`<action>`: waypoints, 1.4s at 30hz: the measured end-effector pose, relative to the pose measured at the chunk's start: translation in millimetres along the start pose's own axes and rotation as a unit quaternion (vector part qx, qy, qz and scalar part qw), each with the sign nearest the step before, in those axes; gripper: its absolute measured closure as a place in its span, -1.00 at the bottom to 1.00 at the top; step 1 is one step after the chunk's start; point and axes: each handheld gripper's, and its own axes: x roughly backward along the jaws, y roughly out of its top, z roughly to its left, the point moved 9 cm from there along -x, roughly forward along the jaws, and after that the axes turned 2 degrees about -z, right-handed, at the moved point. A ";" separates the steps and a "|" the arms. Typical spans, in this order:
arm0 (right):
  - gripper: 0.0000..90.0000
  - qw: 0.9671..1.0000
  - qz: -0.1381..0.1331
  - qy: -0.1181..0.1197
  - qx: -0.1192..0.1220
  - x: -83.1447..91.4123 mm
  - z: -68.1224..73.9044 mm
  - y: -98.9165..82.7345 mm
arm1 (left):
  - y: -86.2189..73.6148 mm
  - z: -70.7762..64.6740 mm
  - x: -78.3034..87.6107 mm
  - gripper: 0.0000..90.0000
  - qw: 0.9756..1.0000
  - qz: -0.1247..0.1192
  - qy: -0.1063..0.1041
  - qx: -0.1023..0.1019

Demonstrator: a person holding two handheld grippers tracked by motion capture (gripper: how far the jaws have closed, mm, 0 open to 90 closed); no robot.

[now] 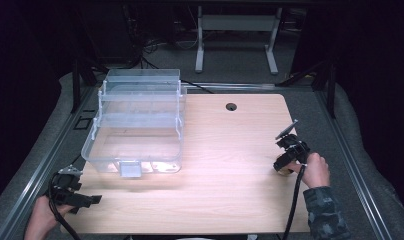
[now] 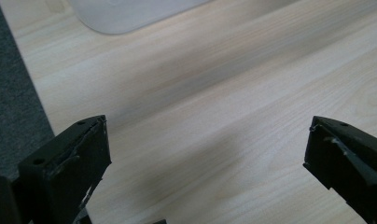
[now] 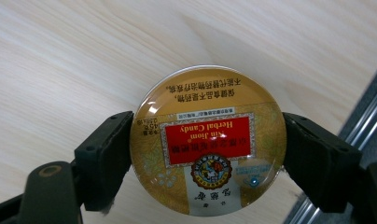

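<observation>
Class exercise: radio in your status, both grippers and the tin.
Left gripper open, empty. Right gripper shut on candy tin. Clear box far left; nothing between.

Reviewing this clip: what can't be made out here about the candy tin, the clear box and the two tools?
- Candy tin, right gripper view: underside and rim sides hidden by the right tool jaws.
- Tin in the high view: too small and covered by the hand.
- Clear box, left gripper view: cut off by the top edge.
- Left tool: jaw bases cut off below.

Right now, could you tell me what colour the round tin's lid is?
Golden yellow, with a red label panel across the round tin; the right gripper view shows it best.
</observation>
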 end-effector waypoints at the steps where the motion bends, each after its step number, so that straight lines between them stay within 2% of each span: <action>1: -0.55 1.000 -0.004 -0.001 -0.008 -3.9 -4.5 -2.3 | 0.5 0.5 1.9 -1.00 1.000 -0.002 0.000 0.001; 4: -0.55 1.000 0.005 -0.002 -0.017 -10.3 -12.5 -10.1 | 0.5 1.9 3.6 -1.00 1.000 -0.003 0.002 0.003; 7: -0.55 1.000 0.013 0.001 -0.020 -13.9 -14.6 -13.9 | -1.0 3.6 3.3 -1.00 1.000 0.001 0.003 0.004; 9: -0.55 0.999 0.028 0.003 -0.023 -17.9 -16.7 -18.8 | -2.2 3.8 3.0 -1.00 1.000 0.003 0.002 0.005; 10: -0.55 0.999 0.025 0.009 -0.024 -20.1 -16.3 -19.2 | -2.2 3.8 3.0 -1.00 1.000 0.003 0.002 0.005; 14: -0.55 0.999 0.029 0.008 -0.032 -23.0 -18.2 -22.7 | -3.1 7.4 4.6 -1.00 1.000 0.008 0.003 0.009; 15: -0.56 0.999 0.033 0.005 -0.035 -23.5 -19.7 -23.9 | -2.7 8.2 5.3 -1.00 1.000 0.009 0.004 0.009; 16: -0.56 0.998 0.041 0.011 -0.037 -24.0 -21.7 -26.1 | -1.4 10.1 7.4 -1.00 1.000 0.011 0.006 0.009; 20: -0.57 0.998 0.042 0.007 -0.043 -28.2 -24.4 -29.9 | 1.1 12.6 11.8 -1.00 1.000 0.009 0.010 0.010; 21: -0.74 0.998 0.049 0.005 -0.047 -27.1 -24.9 -33.3 | 2.1 13.3 13.2 -1.00 1.000 0.007 0.011 0.012; 24: -0.82 0.998 0.037 0.008 -0.053 -25.2 -23.0 -33.5 | 3.1 14.2 17.5 -1.00 1.000 0.008 0.015 0.015; 25: -0.94 0.999 0.014 0.013 -0.050 -20.0 -19.7 -31.2 | 4.3 13.1 21.3 -1.00 1.000 0.010 0.012 0.017; 26: -0.97 0.999 0.007 0.011 -0.047 -16.4 -17.8 -30.2 | 5.3 13.3 23.6 -1.00 1.000 0.012 0.013 0.016; 27: -1.00 0.999 -0.005 -0.005 -0.042 -12.9 -17.1 -28.8 | 5.3 13.3 23.6 -1.00 1.000 0.012 0.013 0.016; 32: -1.00 0.997 -0.063 0.018 -0.028 5.3 5.4 -20.3 | 21.2 20.2 43.1 -1.00 1.000 0.000 0.014 0.023; 33: -1.00 0.997 -0.071 0.001 -0.024 7.7 8.7 -19.4 | 24.2 23.0 46.0 -1.00 1.000 -0.001 0.019 0.024; 34: -1.00 0.996 -0.081 0.013 -0.019 9.2 15.1 -18.1 | 27.1 25.5 48.9 -1.00 0.999 -0.002 0.021 0.025; 35: -1.00 0.996 -0.087 0.025 -0.015 10.2 21.6 -17.3 | 30.1 27.7 51.4 -1.00 0.999 -0.003 0.021 0.028; 36: -1.00 0.996 -0.087 0.025 -0.015 10.2 21.6 -17.3 | 30.1 27.7 51.4 -1.00 0.999 -0.003 0.021 0.028; 37: -1.00 0.996 -0.093 0.013 -0.010 11.2 25.0 -16.5 | 33.1 29.7 53.9 -1.00 0.999 -0.003 0.020 0.032; 38: -1.00 0.994 -0.108 0.030 -0.002 13.4 35.7 -14.2 | 40.3 34.2 58.2 -1.00 0.999 -0.006 0.016 0.038; 39: -0.99 0.993 -0.113 0.018 0.000 14.7 38.7 -13.4 | 44.2 36.8 59.8 -1.00 0.999 -0.006 0.016 0.040; 40: -0.99 0.993 -0.113 0.018 0.000 14.7 38.7 -13.4 | 44.2 36.8 59.8 -1.00 0.999 -0.006 0.016 0.040; 41: -0.98 0.992 -0.120 0.024 0.012 17.6 48.5 -12.5 | 53.7 42.3 62.0 -1.00 0.999 -0.003 0.017 0.042; 42: -0.97 0.992 -0.122 0.024 0.017 19.3 52.2 -12.3 | 60.1 44.9 62.6 -1.00 0.999 -0.007 0.011 0.043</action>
